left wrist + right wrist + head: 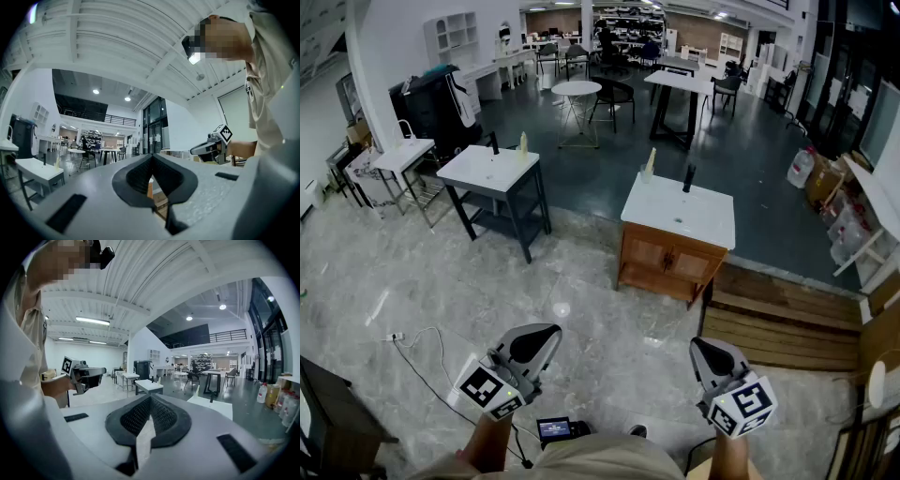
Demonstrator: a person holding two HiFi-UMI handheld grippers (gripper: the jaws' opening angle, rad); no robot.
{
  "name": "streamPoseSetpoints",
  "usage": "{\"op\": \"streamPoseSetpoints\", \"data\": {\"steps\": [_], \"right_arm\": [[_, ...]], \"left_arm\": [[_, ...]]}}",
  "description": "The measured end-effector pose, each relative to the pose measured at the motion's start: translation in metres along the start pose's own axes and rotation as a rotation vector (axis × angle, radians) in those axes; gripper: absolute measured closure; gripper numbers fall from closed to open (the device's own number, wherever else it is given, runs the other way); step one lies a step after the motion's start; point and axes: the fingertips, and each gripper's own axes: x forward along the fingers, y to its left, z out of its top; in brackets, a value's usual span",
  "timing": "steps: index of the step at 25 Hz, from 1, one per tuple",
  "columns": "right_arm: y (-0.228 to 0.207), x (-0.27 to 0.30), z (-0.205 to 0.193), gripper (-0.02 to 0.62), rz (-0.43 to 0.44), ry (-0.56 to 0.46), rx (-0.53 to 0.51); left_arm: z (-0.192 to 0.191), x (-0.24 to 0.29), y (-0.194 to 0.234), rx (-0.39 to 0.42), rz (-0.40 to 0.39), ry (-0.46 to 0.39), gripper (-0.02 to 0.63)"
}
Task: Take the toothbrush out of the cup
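Note:
My left gripper and my right gripper are held low in the head view, both shut with nothing between the jaws. Far ahead stands a wooden vanity with a white sink top. On its back edge are a pale, upright object and a dark tap; it is too small to tell a cup or toothbrush. In the left gripper view the jaws meet, with the right gripper beside them. The right gripper view shows its jaws closed and the left gripper at the left.
A second white sink top on a dark frame stands at the left with another pale object. Wooden boards lie right of the vanity. A cable and power strip lie on the marble floor. Tables and chairs fill the back.

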Motion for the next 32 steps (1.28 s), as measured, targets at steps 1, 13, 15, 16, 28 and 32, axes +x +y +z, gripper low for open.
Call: {"op": "streamPoseSetpoints", "data": {"steps": [1, 13, 15, 16, 28, 32], "right_arm": [[0.002, 0.002, 0.001, 0.592, -0.002, 0.001, 0.001], [0.016, 0.030, 0.006, 0.592, -0.033, -0.008, 0.041], [0.014, 0.036, 0.009, 0.592, -0.039, -0.024, 0.060], [0.013, 0.038, 0.010, 0.592, -0.042, -0.031, 0.065], [-0.003, 0.088, 0.008, 0.592, -0.052, -0.027, 0.071], [-0.033, 0.112, 0.001, 0.591, -0.052, -0.019, 0.087]], "left_arm": [[0.000, -0.002, 0.003, -0.001, -0.002, -0.002, 0.600], [-0.005, -0.010, 0.036, -0.016, -0.024, -0.001, 0.600], [-0.006, -0.011, 0.042, -0.020, -0.025, -0.003, 0.600], [-0.006, -0.010, 0.045, -0.022, -0.026, -0.004, 0.600], [-0.025, 0.007, 0.085, -0.051, -0.035, -0.001, 0.600], [-0.035, 0.036, 0.102, -0.055, -0.033, 0.018, 0.600]]}}
